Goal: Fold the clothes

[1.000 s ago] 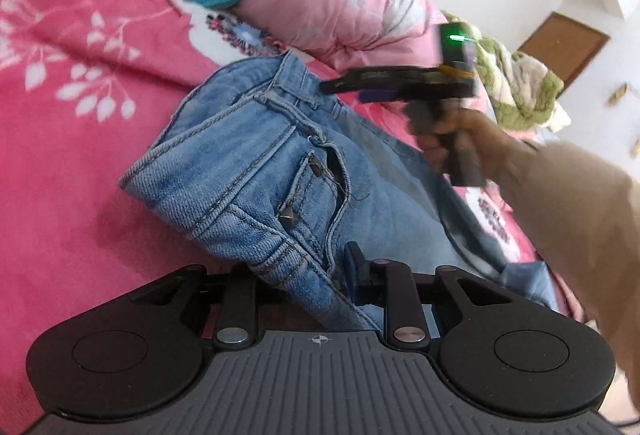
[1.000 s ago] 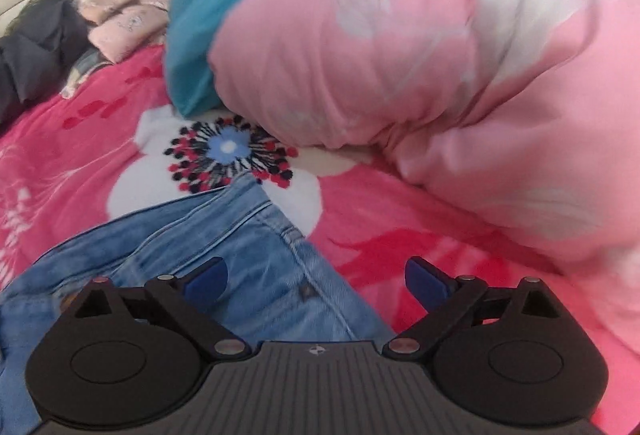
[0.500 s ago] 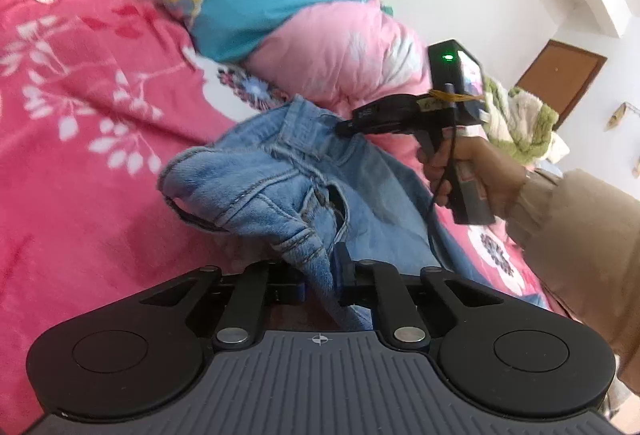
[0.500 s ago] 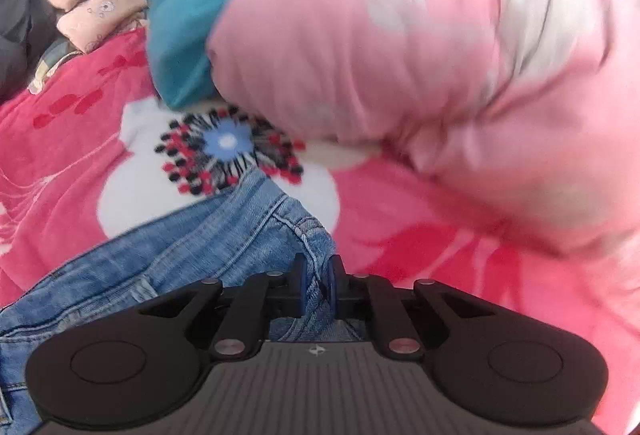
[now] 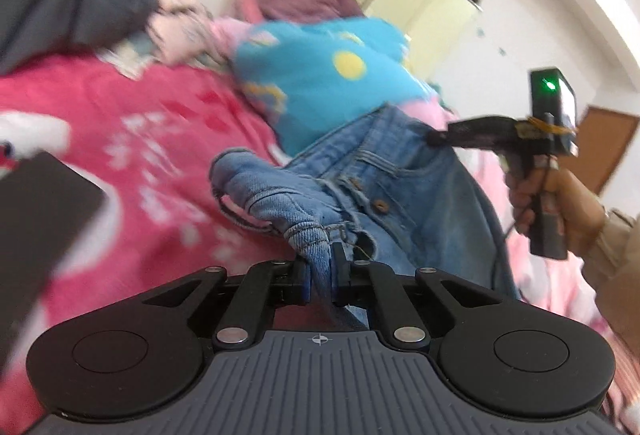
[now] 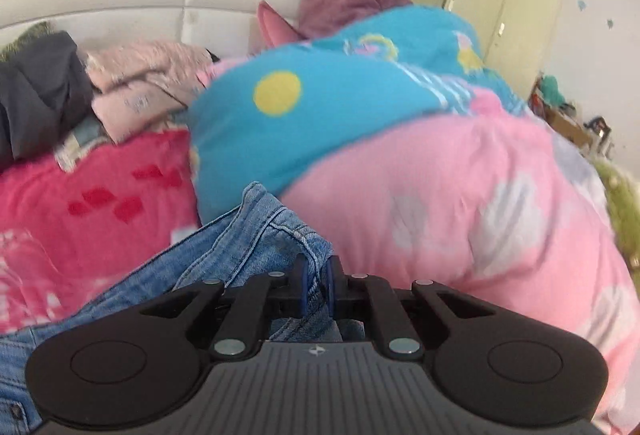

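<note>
- Bed, pink flowered cover: carries the whole scene. A blue-and-pink quilt is heaped behind, with loose clothes by the headboard.
- Jeans, blue denim: waist end is raised off the bed and stretched between the two tools; the rest trails down toward the person. Fly button and a belt loop show, and the fabric is bunched at the left grip.
- Step, as I judge it: lifting the jeans by the waistband to spread or straighten them. Next move needs both ends kept level and taut.
- Left hand-held gripper: clamped on a twisted wad of waistband.
- Right hand-held gripper: pinching the denim at the other waist edge; held in a hand.
</note>
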